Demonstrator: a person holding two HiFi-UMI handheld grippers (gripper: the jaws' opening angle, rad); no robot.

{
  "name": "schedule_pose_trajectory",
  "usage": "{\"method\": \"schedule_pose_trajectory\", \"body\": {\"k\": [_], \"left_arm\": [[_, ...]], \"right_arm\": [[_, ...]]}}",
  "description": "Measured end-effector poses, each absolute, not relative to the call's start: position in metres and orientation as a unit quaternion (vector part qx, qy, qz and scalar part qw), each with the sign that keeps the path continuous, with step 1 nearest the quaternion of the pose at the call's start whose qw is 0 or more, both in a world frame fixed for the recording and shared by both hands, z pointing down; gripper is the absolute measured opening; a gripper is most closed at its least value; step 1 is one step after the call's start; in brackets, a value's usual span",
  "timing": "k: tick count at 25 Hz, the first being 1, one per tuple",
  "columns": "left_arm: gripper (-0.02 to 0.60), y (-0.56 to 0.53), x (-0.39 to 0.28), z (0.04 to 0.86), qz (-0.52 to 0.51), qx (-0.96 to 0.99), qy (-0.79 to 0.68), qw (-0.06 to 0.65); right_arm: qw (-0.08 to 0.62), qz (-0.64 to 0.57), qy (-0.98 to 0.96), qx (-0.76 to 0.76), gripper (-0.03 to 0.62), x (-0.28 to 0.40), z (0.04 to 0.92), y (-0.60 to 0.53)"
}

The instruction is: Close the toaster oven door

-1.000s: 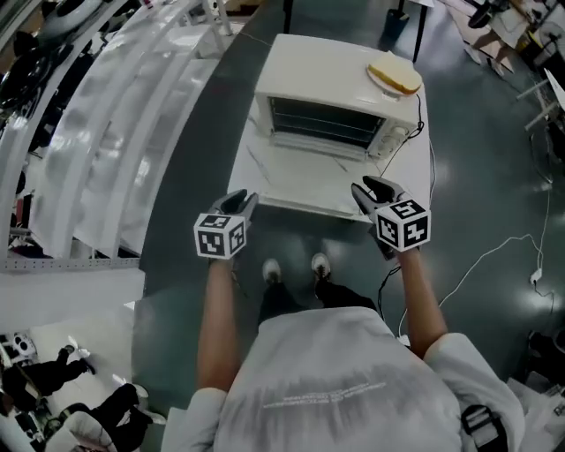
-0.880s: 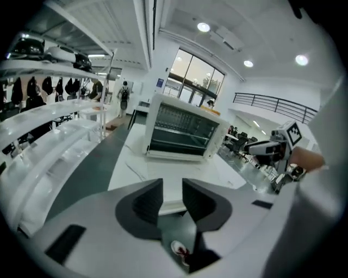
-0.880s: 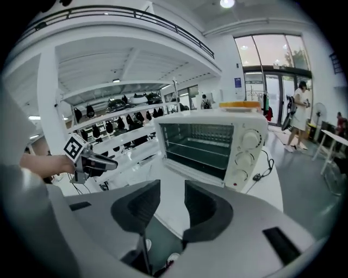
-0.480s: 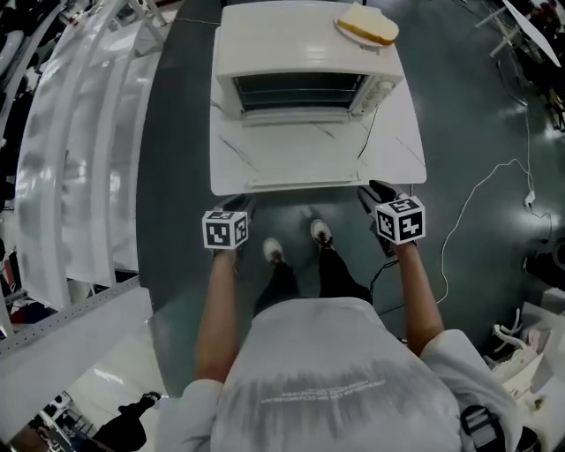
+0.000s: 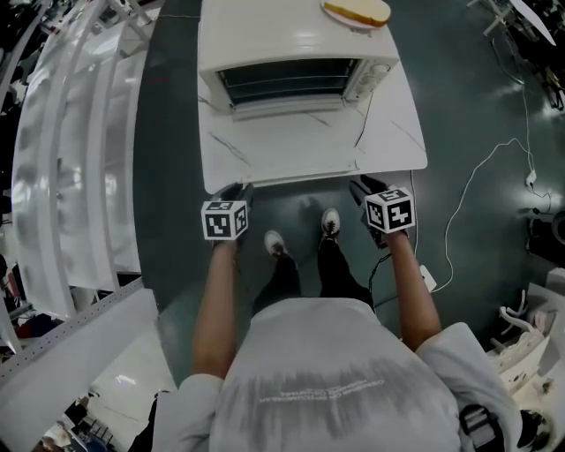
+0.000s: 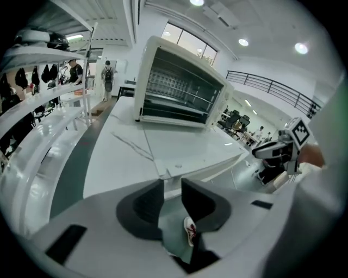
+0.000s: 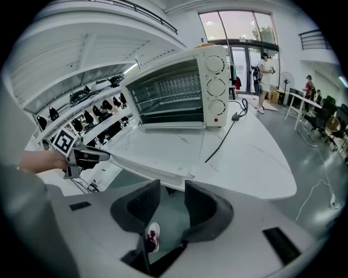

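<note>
A white toaster oven (image 5: 287, 44) stands at the far side of a white marble table (image 5: 388, 132). Its door (image 5: 287, 107) is folded down in front of the opening, and the wire racks inside (image 7: 168, 95) show. Both grippers hover at the table's near edge, well short of the oven. My left gripper (image 5: 231, 192) is open and empty, a gap showing between its dark pads (image 6: 149, 203). My right gripper (image 5: 362, 187) is open too, with nothing between its pads (image 7: 201, 206). Each gripper shows in the other's view: the right gripper (image 6: 277, 152) and the left gripper (image 7: 81, 157).
A slice of bread (image 5: 356, 11) lies on top of the oven. The oven's black cord (image 7: 223, 136) trails across the table's right part and off its front. White shelving (image 5: 71, 132) runs along the left. A white cable (image 5: 477, 177) lies on the floor at right. The person's shoes (image 5: 275, 243) are below the table edge.
The head view has swung to face the table squarely, with the oven now at the top. Both grippers stay side by side and have come up to the table's near edge.
</note>
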State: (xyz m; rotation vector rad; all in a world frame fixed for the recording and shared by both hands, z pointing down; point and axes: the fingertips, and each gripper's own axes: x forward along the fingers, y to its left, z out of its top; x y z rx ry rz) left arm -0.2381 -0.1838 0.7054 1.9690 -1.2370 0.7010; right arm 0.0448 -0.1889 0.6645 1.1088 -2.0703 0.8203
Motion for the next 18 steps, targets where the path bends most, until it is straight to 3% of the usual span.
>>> {"method": "schedule_pose_trajectory", "body": {"k": [7, 18], "left_arm": [[0.052, -0.189, -0.244, 0.692, 0.26, 0.75, -0.502, 0.344], [0.052, -0.213, -0.244, 0.622, 0.206, 0.775, -0.516, 0.302]], "right_arm": [[0.322, 0.31, -0.796, 0.408, 0.133, 0.037, 0.659, -0.187], [0.281, 0.257, -0.824, 0.419, 0.132, 0.024, 0.6, -0.223]]}}
